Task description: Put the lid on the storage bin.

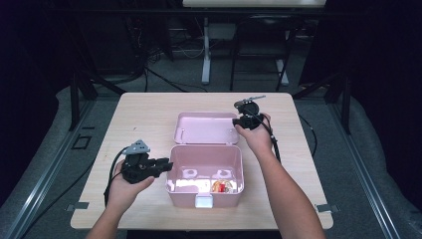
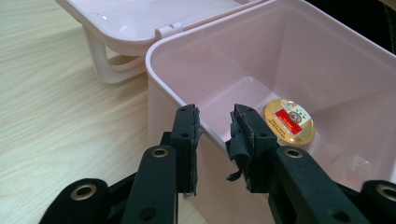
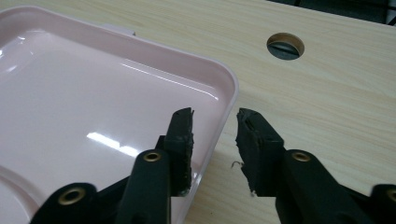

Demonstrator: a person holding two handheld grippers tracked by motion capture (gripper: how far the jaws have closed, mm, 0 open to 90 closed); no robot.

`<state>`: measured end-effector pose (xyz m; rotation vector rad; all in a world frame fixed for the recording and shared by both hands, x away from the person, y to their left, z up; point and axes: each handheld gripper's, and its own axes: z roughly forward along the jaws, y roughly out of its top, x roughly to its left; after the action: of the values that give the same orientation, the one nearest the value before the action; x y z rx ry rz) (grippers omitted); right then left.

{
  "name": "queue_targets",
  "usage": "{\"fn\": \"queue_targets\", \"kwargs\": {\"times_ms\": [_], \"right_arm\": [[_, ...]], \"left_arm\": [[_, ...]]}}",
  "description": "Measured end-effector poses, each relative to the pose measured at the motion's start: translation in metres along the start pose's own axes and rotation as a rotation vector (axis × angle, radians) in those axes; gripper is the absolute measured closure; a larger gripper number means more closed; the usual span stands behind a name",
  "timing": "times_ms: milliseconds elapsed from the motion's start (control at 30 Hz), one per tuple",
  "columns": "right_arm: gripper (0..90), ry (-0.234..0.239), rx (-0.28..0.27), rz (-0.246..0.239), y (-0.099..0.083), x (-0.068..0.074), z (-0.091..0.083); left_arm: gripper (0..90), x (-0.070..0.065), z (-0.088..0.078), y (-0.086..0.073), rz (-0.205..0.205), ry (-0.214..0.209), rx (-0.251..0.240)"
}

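Your left gripper (image 2: 215, 140): fingers partly open, straddling the left wall of the pink box (image 1: 204, 196) on the desk (image 1: 149, 114), no pinch. Right gripper (image 3: 215, 140): fingers partly open, straddling lid (image 3: 93, 93) rim, w/o contact. Gold tin (image 2: 288, 122) inside box.

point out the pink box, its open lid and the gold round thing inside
pink box (image 1: 206, 200), high view, on its front wall
open lid (image 3: 93, 102), right gripper view, on its glossy inner face
gold round thing (image 2: 288, 122), left gripper view, on its red label
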<state>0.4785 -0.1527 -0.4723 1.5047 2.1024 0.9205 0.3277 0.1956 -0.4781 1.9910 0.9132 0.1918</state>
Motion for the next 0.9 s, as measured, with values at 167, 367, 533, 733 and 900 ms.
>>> {"fn": "queue_targets", "kwargs": {"times_ms": [167,367,533,733,900], "right_arm": [[68.4,0.001,0.015,0.012,0.0,-0.002,0.006],[68.3,0.006,0.033,0.043,-0.002,-0.003,0.014],[70.6,-0.003,0.048,0.052,-0.002,-0.003,0.018],[71.5,0.002,0.057,0.066,-0.002,-0.003,0.02],[70.8,0.007,0.071,0.1,-0.001,-0.004,0.02]], "left_arm": [[70.7,0.001,0.0,-0.001,-0.006,-0.003,-0.005],[70.7,0.0,0.0,-0.001,-0.004,0.0,-0.003],[70.7,-0.001,0.0,0.0,0.0,0.003,-0.001],[70.7,0.0,0.0,-0.001,-0.002,0.004,-0.004],[70.7,0.0,0.0,-0.001,-0.002,0.003,-0.004]]}}
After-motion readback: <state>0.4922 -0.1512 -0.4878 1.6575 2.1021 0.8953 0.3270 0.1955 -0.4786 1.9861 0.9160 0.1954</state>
